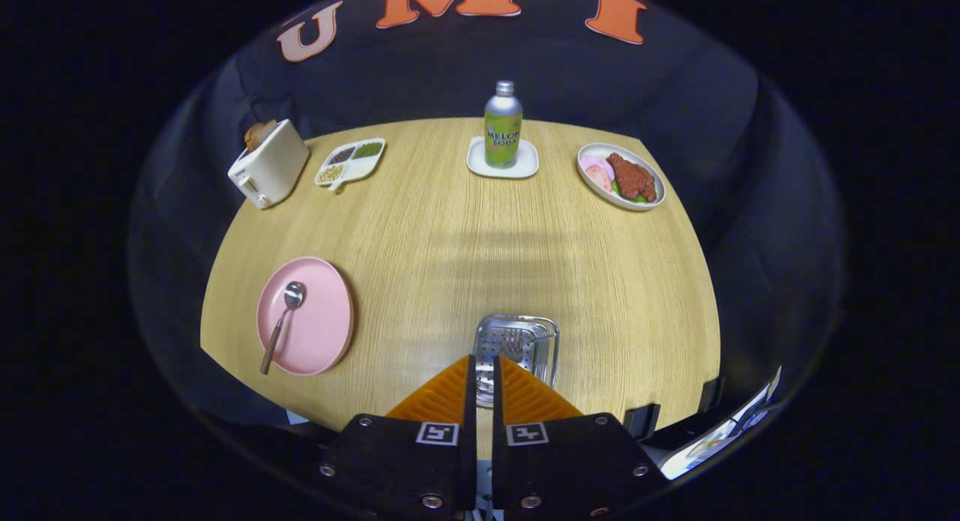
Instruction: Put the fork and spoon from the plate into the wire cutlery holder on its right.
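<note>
My gripper (484,365) hangs right over the wire cutlery holder (519,350), a silver mesh basket near the table's front edge. Its orange fingers (442,393) stand almost together, pressed on the thin metal handle of the fork (514,345). The fork's tines reach forward into the holder's mouth. To the left of the holder lies the pink plate (319,333). On the plate rests the spoon (281,322), bowl toward the far side and brown handle toward the near rim.
Along the far side of the wooden table (450,236) stand a white toaster (268,165), a divided snack tray (350,163), a soda bottle (502,125) on a white coaster, and an oval dish of food (621,176). Papers (720,435) lie off the front right.
</note>
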